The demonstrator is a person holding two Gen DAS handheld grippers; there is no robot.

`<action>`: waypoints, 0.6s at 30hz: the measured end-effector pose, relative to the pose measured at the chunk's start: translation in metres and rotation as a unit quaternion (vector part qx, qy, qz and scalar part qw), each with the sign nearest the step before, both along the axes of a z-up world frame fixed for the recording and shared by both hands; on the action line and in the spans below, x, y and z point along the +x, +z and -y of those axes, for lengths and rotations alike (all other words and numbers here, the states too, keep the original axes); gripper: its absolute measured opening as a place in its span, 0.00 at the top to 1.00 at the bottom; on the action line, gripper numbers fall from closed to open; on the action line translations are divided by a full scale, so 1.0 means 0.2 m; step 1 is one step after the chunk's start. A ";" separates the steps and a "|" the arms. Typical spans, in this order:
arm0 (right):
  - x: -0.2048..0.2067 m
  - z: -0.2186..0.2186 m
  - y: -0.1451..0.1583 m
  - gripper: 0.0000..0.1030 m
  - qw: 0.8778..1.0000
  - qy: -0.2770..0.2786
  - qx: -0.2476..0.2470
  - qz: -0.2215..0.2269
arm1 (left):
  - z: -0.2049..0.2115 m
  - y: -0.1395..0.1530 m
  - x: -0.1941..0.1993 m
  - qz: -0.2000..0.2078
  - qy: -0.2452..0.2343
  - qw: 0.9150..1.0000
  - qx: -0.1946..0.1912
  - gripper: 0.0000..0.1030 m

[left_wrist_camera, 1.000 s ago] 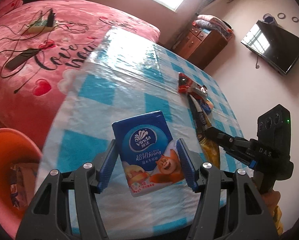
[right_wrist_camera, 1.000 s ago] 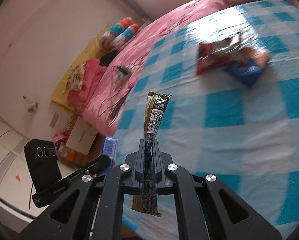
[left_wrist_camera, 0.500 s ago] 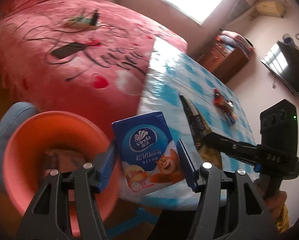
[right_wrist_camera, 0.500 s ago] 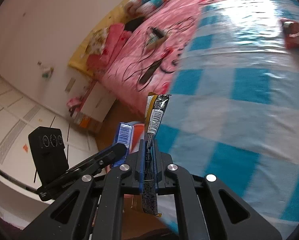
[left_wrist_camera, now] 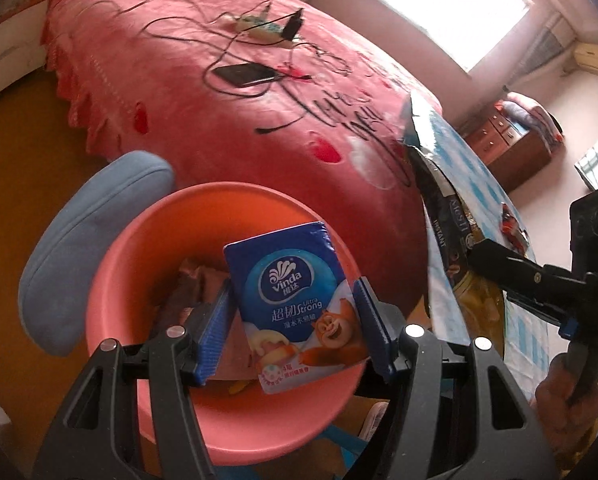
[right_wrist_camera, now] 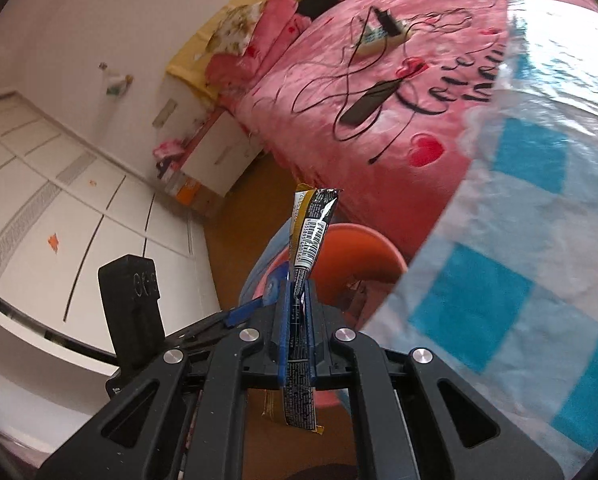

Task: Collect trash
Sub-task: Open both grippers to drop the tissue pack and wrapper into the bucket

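The blue Vinda tissue pack [left_wrist_camera: 295, 304] hangs directly above the orange bin [left_wrist_camera: 147, 248], pinched at its sides between the blue pads of the left gripper [left_wrist_camera: 293, 328]. Just right of the bin, the right gripper [right_wrist_camera: 297, 320] is clenched flat on a dark coffee sachet [right_wrist_camera: 311, 236] that stands upright over the bin's rim. Behind the bin lies the pink bed [left_wrist_camera: 219, 92]; beside it, the blue-checked table [right_wrist_camera: 519, 280].

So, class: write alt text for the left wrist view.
The left gripper holds a blue Vinda tissue pack above an orange bin beside a pink bed. At right, the right gripper grips a dark sachet.
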State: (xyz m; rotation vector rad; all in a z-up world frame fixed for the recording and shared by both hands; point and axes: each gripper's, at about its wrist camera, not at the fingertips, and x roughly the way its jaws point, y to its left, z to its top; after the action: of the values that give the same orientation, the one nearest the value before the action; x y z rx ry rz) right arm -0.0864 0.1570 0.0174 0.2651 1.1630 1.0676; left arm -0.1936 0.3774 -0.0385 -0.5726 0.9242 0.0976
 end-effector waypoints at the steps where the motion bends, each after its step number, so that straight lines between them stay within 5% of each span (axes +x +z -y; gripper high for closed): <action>1: 0.00 -0.01 -0.01 0.93 1.000 0.003 -0.002 -0.003 | -0.01 -0.01 -0.01 -0.002 0.003 1.000 0.000 0.41; 8: 0.00 -0.07 -0.09 0.85 1.000 0.003 -0.025 -0.015 | -0.06 -0.09 -0.02 -0.034 0.026 0.999 0.004 0.39; 11: 0.00 -0.01 -0.07 0.40 1.000 -0.016 -0.023 -0.001 | -0.08 -0.10 -0.02 -0.039 0.039 0.998 0.006 0.30; 18: -0.02 0.16 0.04 0.20 0.994 -0.067 -0.025 0.082 | -0.05 -0.07 -0.01 -0.039 0.042 0.998 0.013 0.26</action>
State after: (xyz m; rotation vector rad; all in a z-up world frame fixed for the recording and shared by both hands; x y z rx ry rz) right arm -0.0899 0.1253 0.0261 0.2090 1.0079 0.9245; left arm -0.1960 0.3872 -0.0533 -0.5866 0.9728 0.2076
